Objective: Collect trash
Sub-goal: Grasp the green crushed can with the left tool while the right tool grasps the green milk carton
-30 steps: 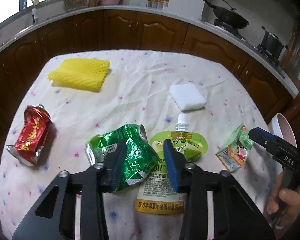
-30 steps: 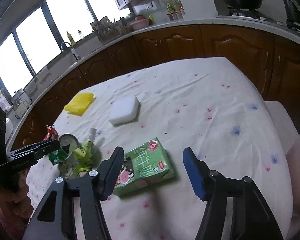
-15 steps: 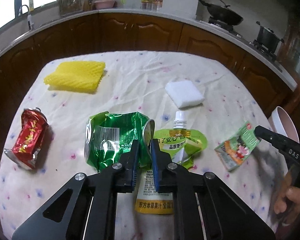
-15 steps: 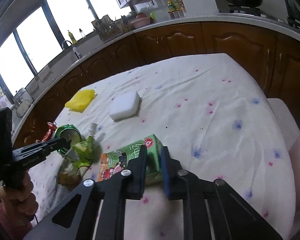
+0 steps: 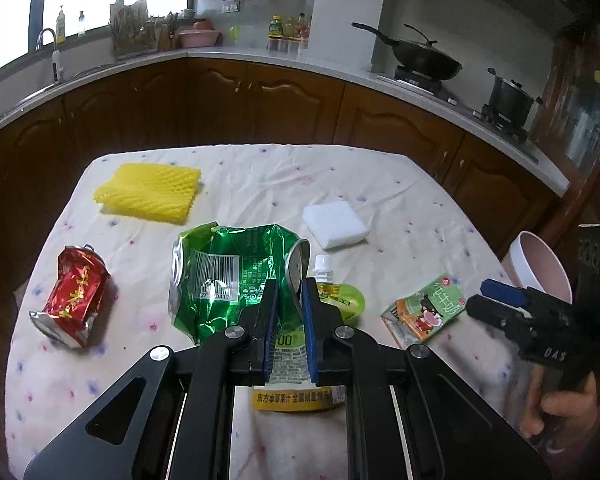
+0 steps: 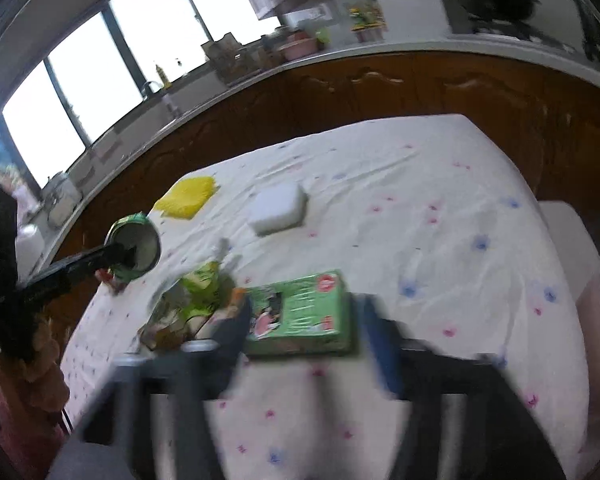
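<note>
The places are given relative to the white square foam pad (image 5: 335, 225) on the flowered tablecloth (image 5: 259, 176).

Far to the left of the pad, a crushed red drink can (image 5: 72, 298) is seen lying on the cloth. Its long axis runs from its flattened base near the camera up towards the far side.

Left of the pad and nearer to the camera, a crushed green aluminium can (image 5: 227, 276) is held by the left gripper (image 5: 288, 312). The blue fingers (image 5: 271, 320) are pressed together on the rim at the can's right end, and the can appears lifted off the cloth. Its long axis lies across the picture, with the open top pointing right. In the right wrist view this round top faces the camera.

Just below the pad, a flat green juice pouch with a white spout (image 5: 323, 300) is lying, spout pointing to the pad.

Right of the pad and nearer, a small green milk carton (image 6: 300, 312) rests on the cloth between the fingers of the right gripper (image 6: 306, 332). These have just been opening and stand apart, not touching it. Its long axis lies across this gripper.

A risk is judged: only a thin, bent rim is pinched, so the can may swing or slip out. The carton may also be pushed away when it is gripped again.
</note>
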Tool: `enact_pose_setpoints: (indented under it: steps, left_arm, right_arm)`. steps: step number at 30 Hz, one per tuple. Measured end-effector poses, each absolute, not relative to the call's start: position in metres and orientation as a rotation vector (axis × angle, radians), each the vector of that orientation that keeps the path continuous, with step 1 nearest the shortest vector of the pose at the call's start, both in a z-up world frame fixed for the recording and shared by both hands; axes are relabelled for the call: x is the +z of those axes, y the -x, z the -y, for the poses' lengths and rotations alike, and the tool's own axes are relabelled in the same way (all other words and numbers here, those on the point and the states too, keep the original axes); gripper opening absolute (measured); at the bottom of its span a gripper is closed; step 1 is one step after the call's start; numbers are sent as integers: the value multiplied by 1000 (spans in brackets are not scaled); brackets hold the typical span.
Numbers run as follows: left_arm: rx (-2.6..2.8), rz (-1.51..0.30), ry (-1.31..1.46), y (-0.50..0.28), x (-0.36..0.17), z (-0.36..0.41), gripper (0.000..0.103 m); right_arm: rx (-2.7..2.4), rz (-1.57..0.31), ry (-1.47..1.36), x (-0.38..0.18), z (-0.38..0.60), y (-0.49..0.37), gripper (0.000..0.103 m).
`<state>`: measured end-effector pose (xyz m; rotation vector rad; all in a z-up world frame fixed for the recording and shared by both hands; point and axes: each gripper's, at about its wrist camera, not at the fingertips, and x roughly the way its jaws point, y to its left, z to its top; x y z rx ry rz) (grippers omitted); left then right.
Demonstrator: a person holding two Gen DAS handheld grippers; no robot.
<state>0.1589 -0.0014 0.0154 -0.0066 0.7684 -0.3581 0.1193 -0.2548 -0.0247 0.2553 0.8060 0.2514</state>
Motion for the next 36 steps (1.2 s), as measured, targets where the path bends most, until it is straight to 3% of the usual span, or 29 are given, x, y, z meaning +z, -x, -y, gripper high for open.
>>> enact_pose_setpoints:
  steps: [6, 12, 20, 21, 23, 25, 31, 36]
  left_arm:
    - [-373, -775, 26, -155, 16, -5, 10]
    - [-374, -780, 44, -154, 16, -12, 10]
    - [-363, -806, 73, -155, 11, -16, 10]
    - [-363, -806, 72, -155, 11, -15, 10]
    - [-366, -804, 70, -155, 12, -14, 10]
    - [-374, -800, 69, -155, 13, -13, 10]
    - [-433, -785, 65, -151, 21, 3, 10]
    - [-503, -764, 39, -140, 29, 33, 10]
  right_arm:
    - [331, -818, -126, -20, 229, -124, 76]
    - [520, -766, 351, -5, 190, -129, 92]
    - [673, -951, 762, -46, 159, -168, 90]
    - [676, -970, 755, -49, 161, -173, 87]
    - [682, -1041, 668, -56, 167, -185, 68]
    - [665, -1038, 590, -56, 175, -186, 63]
    - [542, -975, 280, -39, 210, -164, 51]
    - [398, -885, -14, -19, 251, -127, 49]
